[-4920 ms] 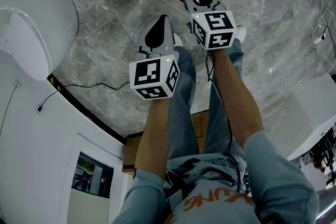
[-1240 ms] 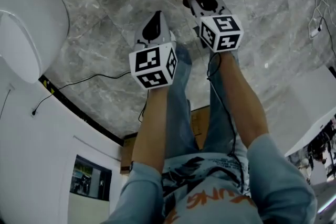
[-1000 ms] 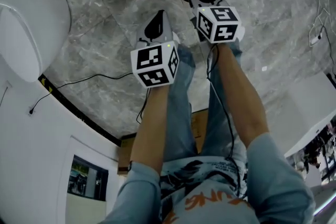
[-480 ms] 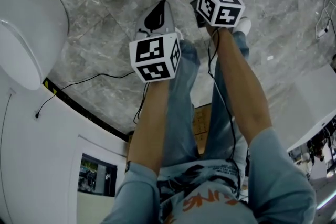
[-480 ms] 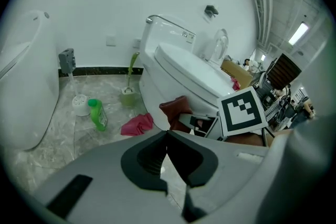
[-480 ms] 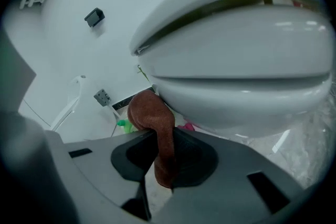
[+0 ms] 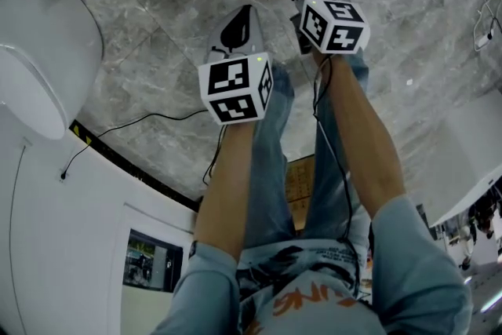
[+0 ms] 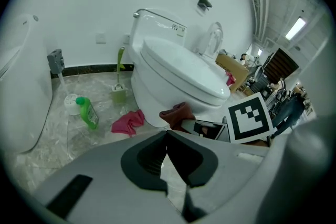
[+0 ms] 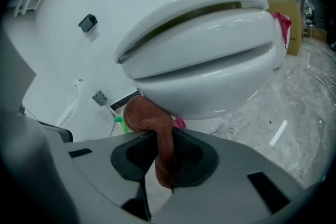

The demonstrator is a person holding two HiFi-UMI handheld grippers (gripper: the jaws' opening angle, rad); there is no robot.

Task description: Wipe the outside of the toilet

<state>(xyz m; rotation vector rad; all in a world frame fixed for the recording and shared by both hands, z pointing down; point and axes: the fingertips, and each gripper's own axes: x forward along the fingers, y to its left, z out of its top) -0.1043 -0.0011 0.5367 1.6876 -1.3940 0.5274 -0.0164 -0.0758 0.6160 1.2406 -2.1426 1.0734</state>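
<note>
Right gripper view: the right tool is clamped on a brown cloth, whose bunched upper end touches the underside of the toilet bowl at its front. Near it, the left tool has its jaws together on nothing, apart from the toilet.

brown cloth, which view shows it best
The right gripper view: the brown cloth is large and central, clamped in the right gripper just under the toilet. The left gripper view shows it small and distant; the head view catches only a dark scrap.
</note>
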